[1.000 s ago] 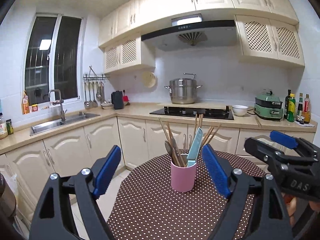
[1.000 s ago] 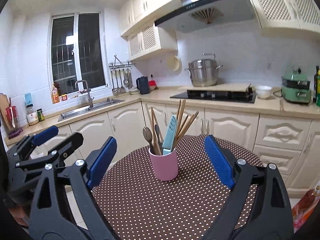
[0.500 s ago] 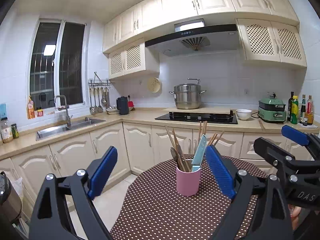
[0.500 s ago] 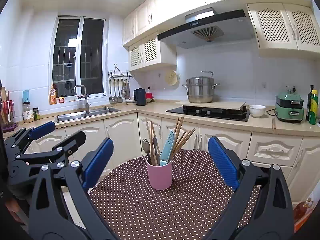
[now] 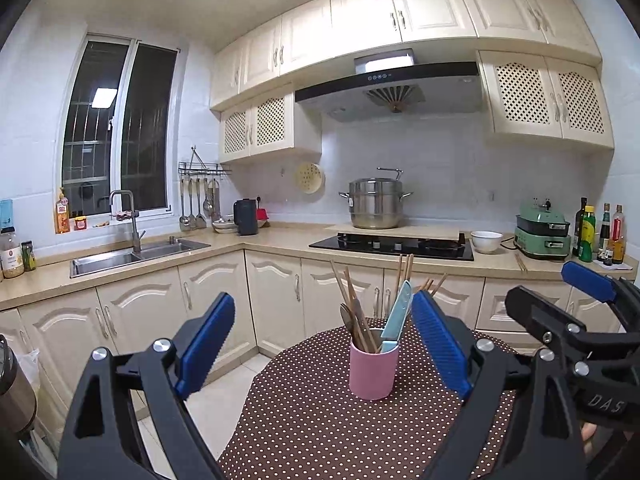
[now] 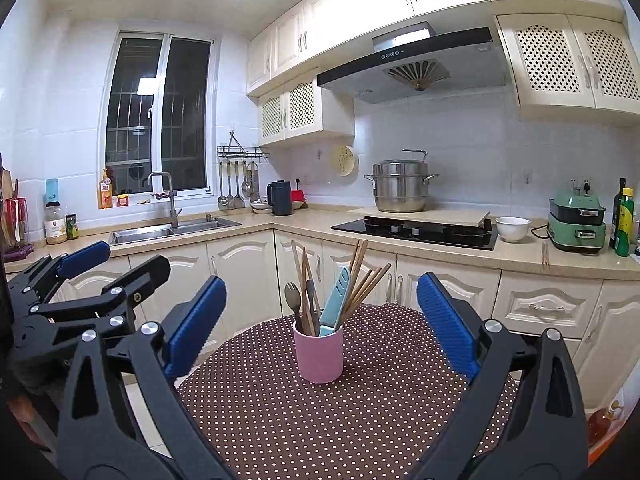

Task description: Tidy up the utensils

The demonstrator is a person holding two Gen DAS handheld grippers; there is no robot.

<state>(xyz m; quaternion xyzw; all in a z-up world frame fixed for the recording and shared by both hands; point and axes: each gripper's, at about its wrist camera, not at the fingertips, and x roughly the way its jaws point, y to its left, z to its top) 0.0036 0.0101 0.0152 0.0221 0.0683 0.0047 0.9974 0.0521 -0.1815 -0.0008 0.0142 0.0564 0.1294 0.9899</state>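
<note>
We see one round pink cup [image 6: 319, 354] mid-tabletop [image 6: 360, 420] (brown, white-dotted cloth), several wooden chopsticks [image 6: 362, 286], one teal knife [image 6: 335, 300], one spork [image 6: 292, 294], left tool [image 5: 316, 346] and right tool [image 6: 320, 330] both spread, empty.

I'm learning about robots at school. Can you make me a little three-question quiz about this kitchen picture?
1. True or false: the pink cup stands upright on the dotted table.
2. Which thing in the cup is light blue? A) the knife B) the spoon C) the chopsticks
3. Fill in: both the left gripper and the right gripper are ____ and hold nothing.

Key: 1 true; 2 A; 3 open
</note>
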